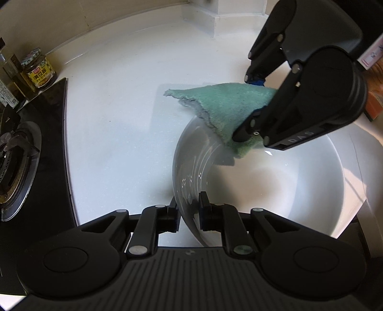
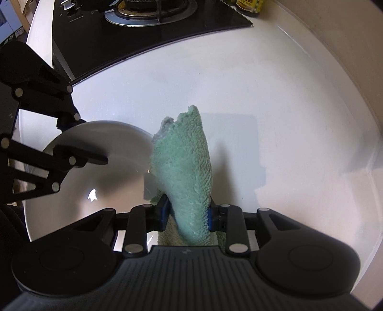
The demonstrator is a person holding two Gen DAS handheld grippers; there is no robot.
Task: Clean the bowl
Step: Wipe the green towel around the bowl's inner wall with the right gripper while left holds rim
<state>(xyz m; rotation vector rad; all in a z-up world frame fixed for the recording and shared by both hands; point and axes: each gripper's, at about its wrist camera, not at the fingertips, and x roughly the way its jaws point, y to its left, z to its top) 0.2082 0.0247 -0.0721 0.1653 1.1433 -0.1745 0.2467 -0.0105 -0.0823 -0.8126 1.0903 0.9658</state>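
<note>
Left wrist view: left hand-held gripper (image 1: 189, 210) clamps the white bowl (image 1: 287, 186) rim at 6 o'clock, bowl tilted over the white bench (image 1: 115, 134). Right hand-held gripper (image 1: 249, 112) at 1 o'clock pinches the green cloth (image 1: 222, 107) against the rim.

Right wrist view: right hand-held gripper (image 2: 186, 215) clenched on green cloth (image 2: 186, 172); bowl (image 2: 95, 191) at 9 o'clock; stove (image 2: 148, 21) at 12.

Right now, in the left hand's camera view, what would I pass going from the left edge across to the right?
Gas burner → sauce jar → bare white countertop → left gripper clamped on the white bowl rim → green cloth → right gripper pinching that cloth.
</note>
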